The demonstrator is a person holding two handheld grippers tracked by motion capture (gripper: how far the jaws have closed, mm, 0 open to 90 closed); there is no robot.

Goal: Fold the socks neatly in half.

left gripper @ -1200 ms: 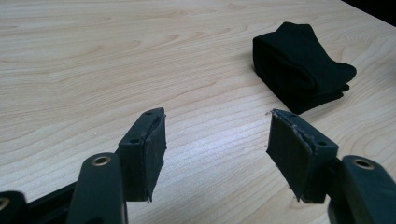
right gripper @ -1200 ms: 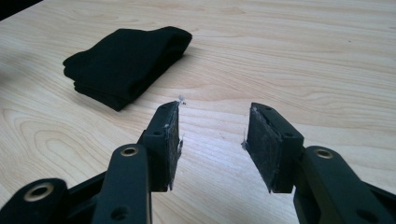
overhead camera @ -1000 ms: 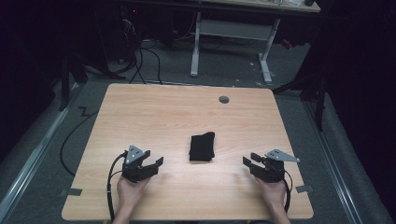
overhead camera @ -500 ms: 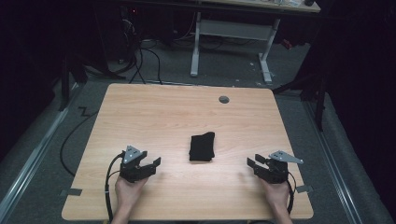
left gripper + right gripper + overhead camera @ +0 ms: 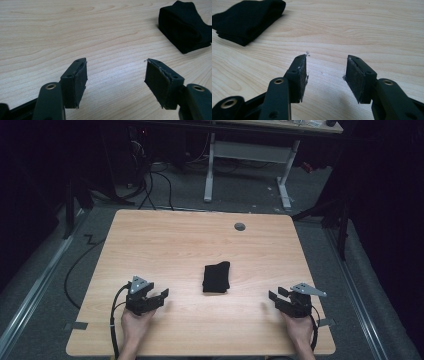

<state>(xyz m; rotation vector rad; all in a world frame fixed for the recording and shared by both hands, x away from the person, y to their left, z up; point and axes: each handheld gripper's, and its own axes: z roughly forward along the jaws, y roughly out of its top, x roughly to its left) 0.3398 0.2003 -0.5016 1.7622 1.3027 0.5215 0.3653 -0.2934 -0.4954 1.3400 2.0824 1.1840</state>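
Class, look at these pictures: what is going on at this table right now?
A person sits at a light wooden table holding a black two-jaw gripper in each hand. A folded black cloth lies flat between them, near the middle, untouched. The left gripper rests near the front edge with its jaws open and nothing between them. The right gripper sits opposite; its jaws have just been opening and hold nothing. Both point inward toward the cloth, apart from it.
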